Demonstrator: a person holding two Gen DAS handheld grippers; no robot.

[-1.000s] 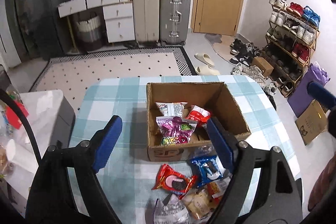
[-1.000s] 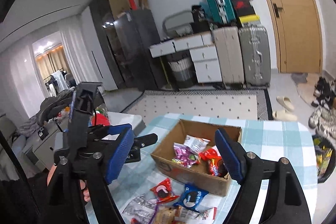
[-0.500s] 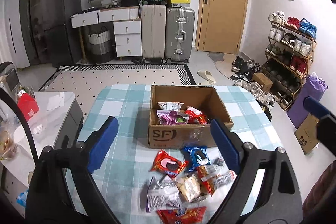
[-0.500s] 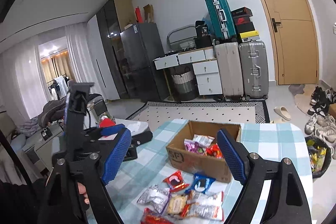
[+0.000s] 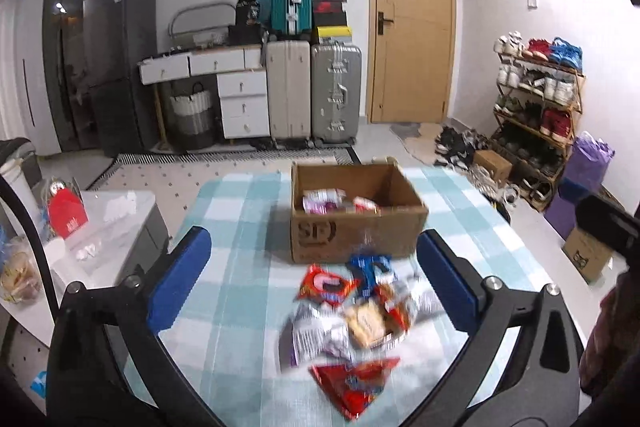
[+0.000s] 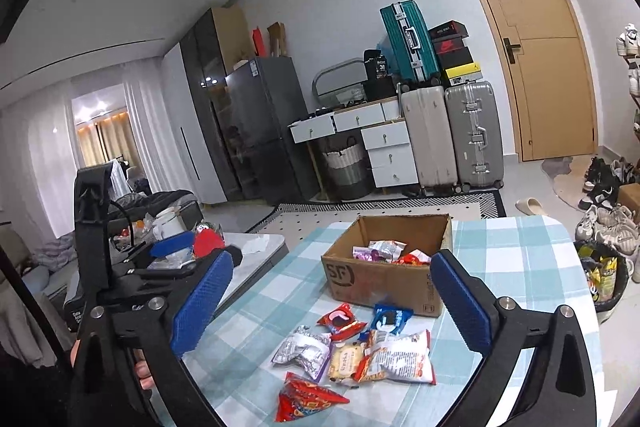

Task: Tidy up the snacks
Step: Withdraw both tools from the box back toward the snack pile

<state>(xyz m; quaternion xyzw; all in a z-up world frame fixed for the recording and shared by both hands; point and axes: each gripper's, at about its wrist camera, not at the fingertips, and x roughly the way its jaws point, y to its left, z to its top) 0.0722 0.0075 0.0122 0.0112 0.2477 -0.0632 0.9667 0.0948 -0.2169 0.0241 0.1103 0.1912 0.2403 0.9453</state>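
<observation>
Hovering above the checked worktop [image 6: 520, 267], the left hand-held gripper [image 5: 312, 279] and right hand-held gripper [image 6: 332, 303] both stand with jaws spread wide and empty. Loose snack packets [image 6: 352, 351] lie clustered just in front of the cardboard box [image 6: 384, 279], which already contains a few packets. Judged step: choosing the next packet. The next move calls for lowering one gripper over a single packet and closing on it.
</observation>
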